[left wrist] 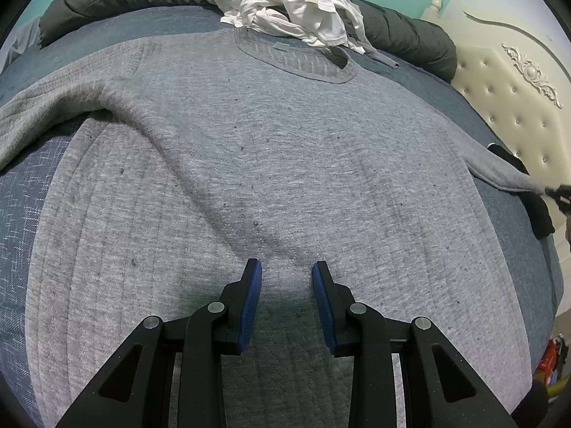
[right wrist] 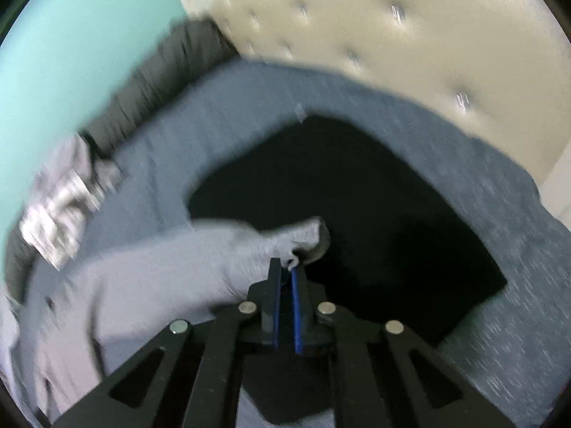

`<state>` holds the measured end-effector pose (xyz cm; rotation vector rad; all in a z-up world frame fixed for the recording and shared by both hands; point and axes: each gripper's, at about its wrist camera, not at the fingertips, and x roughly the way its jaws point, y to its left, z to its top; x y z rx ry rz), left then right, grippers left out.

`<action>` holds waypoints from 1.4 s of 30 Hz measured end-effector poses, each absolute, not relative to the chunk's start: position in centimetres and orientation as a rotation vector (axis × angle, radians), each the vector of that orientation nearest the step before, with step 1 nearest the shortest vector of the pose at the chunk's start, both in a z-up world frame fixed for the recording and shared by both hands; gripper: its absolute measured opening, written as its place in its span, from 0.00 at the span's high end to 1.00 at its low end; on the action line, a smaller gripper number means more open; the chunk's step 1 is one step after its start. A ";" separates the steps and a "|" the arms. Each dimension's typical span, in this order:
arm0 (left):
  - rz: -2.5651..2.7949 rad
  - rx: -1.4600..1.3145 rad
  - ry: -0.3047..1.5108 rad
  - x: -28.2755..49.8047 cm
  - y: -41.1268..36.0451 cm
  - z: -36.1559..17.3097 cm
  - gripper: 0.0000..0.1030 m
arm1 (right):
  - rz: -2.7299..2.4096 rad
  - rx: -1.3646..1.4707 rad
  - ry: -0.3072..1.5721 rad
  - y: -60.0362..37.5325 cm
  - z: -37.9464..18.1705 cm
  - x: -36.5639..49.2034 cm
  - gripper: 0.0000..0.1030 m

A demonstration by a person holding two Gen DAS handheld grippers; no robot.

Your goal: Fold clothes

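Your grey sweater [left wrist: 278, 149] lies spread flat on the blue bedspread [left wrist: 32, 192], its collar toward the heap of white clothes [left wrist: 285, 3] at the sweater's far end. Your left gripper [left wrist: 287, 267] hovers just over the sweater's lower middle with its blue pads set apart and no cloth between them. Your right gripper [right wrist: 286, 267] is pinched tight on the sweater's sleeve cuff [right wrist: 303, 239], beside the sweater's right edge (the view here is blurred), above a black garment [right wrist: 374, 214] lying near the cream tufted headboard [right wrist: 392, 35].
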<state>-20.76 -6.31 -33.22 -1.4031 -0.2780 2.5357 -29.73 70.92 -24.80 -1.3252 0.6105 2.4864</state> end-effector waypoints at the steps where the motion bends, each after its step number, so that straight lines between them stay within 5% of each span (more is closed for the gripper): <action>1: 2.536 -1.403 -0.278 -20.8 -6.3 -33.2 0.68 | 2.471 -1.344 0.612 71.0 -25.4 -29.5 0.96; 7: 2.538 -1.403 -0.275 -20.7 -6.3 -33.2 0.68 | 2.505 -1.290 0.710 71.7 -25.6 -28.7 0.89; 9: 2.539 -1.404 -0.272 -20.7 -6.3 -33.2 0.68 | 2.511 -1.222 0.713 72.3 -24.8 -28.3 0.63; 10: 2.540 -1.404 -0.270 -20.7 -6.2 -33.2 0.68 | 2.516 -1.178 0.732 72.8 -24.4 -28.2 0.60; 15: 2.544 -1.404 -0.265 -20.6 -6.1 -33.1 0.68 | 2.499 -1.165 0.797 74.1 -24.3 -30.0 0.60; 22: 2.548 -1.408 -0.248 -20.8 -5.8 -33.1 0.68 | 2.456 -1.319 0.659 73.3 -26.2 -33.2 0.60; 24: 2.549 -1.409 -0.245 -20.9 -5.8 -33.2 0.68 | 2.460 -1.326 0.622 73.0 -26.3 -33.4 0.86; 27: 2.549 -1.409 -0.241 -21.0 -5.8 -33.2 0.68 | 2.491 -1.300 0.558 72.6 -25.8 -33.4 0.95; 36: 2.552 -1.406 -0.235 -21.0 -5.7 -33.3 0.67 | 2.638 -1.038 0.305 71.3 -20.3 -33.5 0.96; 42: 2.551 -1.405 -0.237 -21.1 -5.6 -33.3 0.67 | 2.511 -1.137 0.217 71.5 -22.5 -35.4 0.95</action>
